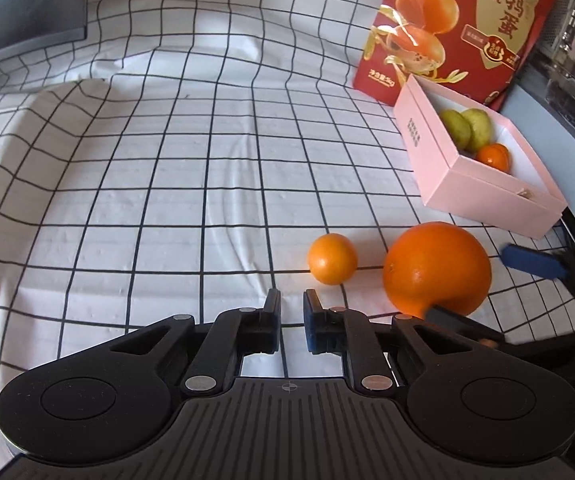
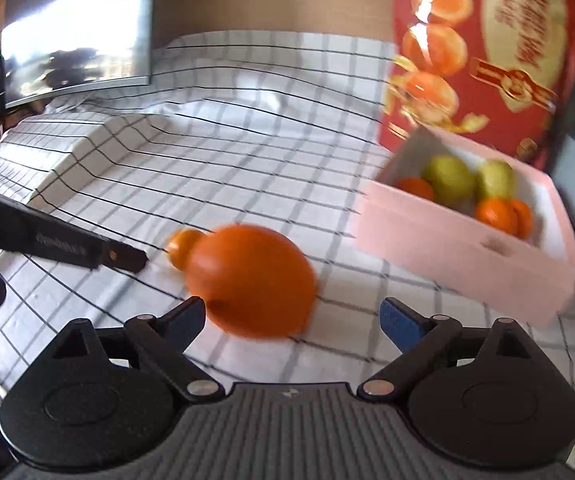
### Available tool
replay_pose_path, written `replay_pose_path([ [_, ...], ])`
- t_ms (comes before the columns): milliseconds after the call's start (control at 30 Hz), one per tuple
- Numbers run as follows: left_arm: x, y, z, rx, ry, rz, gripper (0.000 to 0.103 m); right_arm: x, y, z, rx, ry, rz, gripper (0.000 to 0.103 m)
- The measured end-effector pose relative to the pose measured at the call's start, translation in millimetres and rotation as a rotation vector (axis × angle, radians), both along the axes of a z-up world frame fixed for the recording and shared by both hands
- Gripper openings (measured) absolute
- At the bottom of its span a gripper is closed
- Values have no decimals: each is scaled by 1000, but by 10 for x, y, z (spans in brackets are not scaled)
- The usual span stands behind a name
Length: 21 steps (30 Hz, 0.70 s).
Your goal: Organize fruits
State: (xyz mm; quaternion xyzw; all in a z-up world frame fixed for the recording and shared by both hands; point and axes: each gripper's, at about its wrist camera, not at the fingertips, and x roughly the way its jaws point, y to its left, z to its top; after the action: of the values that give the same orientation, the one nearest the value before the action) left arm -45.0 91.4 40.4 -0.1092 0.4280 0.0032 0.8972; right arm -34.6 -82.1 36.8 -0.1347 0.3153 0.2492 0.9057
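Nearest you, your right gripper (image 2: 293,320) stands wide open around the large orange (image 2: 249,280), not yet pinching it. Your left gripper (image 1: 289,312) is shut on nothing, the small mandarin (image 1: 332,258) just beyond. Judging by this, close, lift, then carry right and far to the pink box (image 1: 483,188).
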Motion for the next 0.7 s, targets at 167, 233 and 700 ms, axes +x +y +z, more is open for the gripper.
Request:
replay_pose_path([
  [167, 41, -22, -8, -6, 26, -25, 16, 86, 83, -11, -6, 3, 12, 95],
  [233, 72, -16, -30, -17, 37, -27, 16, 69, 35, -1, 3, 7, 13, 95],
  [700, 280, -42, 44, -33, -33, -82, 23, -190, -279, -101, -20, 51, -28, 95],
])
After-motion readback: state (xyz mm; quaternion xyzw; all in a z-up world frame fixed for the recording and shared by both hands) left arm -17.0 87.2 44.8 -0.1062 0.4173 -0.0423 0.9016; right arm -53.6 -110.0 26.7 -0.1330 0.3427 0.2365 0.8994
